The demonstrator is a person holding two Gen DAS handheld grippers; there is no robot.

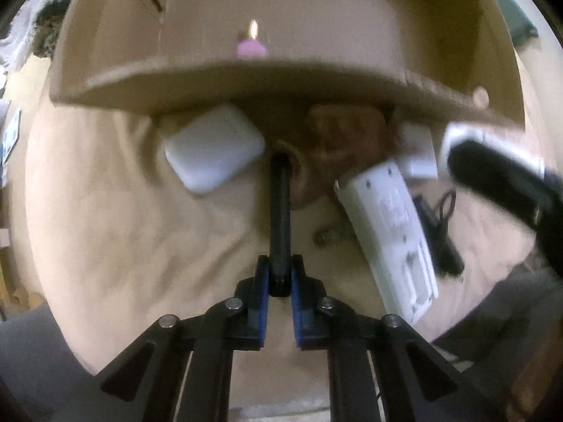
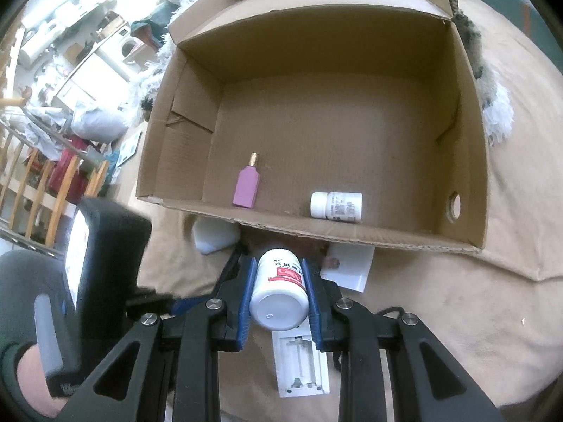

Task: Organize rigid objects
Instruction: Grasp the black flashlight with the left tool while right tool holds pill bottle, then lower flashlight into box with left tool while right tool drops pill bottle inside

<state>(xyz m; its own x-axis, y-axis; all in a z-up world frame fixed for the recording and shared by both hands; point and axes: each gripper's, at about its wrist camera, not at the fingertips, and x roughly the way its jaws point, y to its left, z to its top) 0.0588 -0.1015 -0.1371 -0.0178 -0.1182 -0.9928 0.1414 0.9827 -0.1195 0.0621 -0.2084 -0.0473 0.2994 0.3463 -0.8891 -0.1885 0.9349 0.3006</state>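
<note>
Just in front of the open brown cardboard box [image 2: 316, 112], the right gripper [image 2: 279, 295] clamps a white plastic pill bottle [image 2: 279, 290] around its smooth, stiff, probably light body. The left gripper [image 1: 280, 277] pinches a thin black rod [image 1: 280, 218].

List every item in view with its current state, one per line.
left gripper: shut on a black rod
black rod: held, pointing toward the box
right gripper: shut on the large white bottle
large white bottle: held, outside the box
cardboard box: open, flaps up
pink bottle: in the box
small white bottle: on its side in the box
white remote: lying on the cloth
</note>
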